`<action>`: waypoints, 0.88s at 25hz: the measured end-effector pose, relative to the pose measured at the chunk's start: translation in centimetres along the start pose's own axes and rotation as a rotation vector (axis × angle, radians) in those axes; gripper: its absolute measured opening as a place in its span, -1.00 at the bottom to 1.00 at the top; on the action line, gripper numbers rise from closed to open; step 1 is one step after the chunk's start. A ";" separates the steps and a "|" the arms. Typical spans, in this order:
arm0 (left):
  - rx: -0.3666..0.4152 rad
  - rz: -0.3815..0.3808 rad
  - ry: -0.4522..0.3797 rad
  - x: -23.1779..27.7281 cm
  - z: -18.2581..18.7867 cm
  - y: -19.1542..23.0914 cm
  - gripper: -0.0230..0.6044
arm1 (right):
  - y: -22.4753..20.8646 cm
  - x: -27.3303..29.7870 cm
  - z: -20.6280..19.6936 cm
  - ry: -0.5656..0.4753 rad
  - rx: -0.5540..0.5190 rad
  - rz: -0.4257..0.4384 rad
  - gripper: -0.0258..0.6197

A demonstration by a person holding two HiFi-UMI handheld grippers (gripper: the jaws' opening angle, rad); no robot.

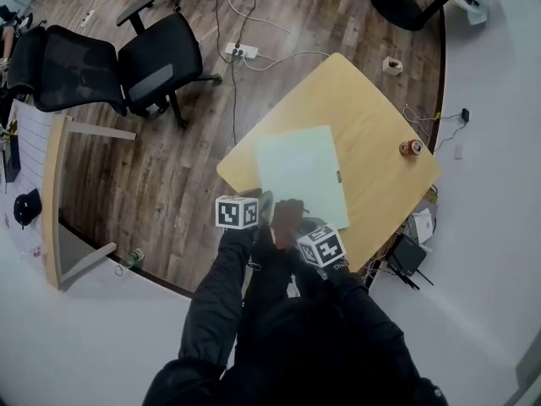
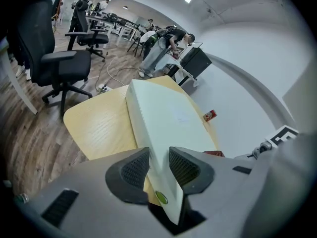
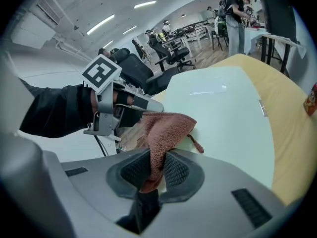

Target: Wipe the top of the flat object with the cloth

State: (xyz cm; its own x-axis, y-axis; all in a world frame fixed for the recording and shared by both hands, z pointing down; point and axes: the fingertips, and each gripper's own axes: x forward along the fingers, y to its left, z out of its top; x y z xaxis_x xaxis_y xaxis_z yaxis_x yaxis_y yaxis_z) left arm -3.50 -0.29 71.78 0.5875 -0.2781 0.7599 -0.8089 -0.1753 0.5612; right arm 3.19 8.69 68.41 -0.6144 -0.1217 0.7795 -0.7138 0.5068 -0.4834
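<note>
Far to your left, two black mesh office chairs (image 1: 156,66) stand on the wood floor. Your left gripper (image 2: 158,157) has its fingers clamped on the near edge of the pale green flat rectangular board (image 1: 300,176), one pad on each face. The board lies on the light wooden table with rounded corners (image 1: 372,117), reaching towards its near edge. Beside the left gripper, your right gripper (image 3: 154,165) pinches a reddish-brown terry cloth (image 3: 166,130) tightly between its pads; the cloth's free end rests on the board's near corner. Further right, a small red can (image 1: 411,148) stands on the table, apart from the board.
</note>
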 end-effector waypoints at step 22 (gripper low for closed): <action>-0.013 0.028 0.017 0.0 -0.2 0.1 -0.47 | -9.5 -7.4 -4.4 -0.016 0.061 -0.205 -0.70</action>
State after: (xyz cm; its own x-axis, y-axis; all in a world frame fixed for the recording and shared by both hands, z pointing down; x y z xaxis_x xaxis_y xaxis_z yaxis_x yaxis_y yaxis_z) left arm -3.56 -0.09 71.96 0.5647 -0.2667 0.7810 -0.8250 -0.1551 0.5435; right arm 15.94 8.52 68.98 -0.4590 -0.2307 0.8579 -0.8432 0.4174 -0.3388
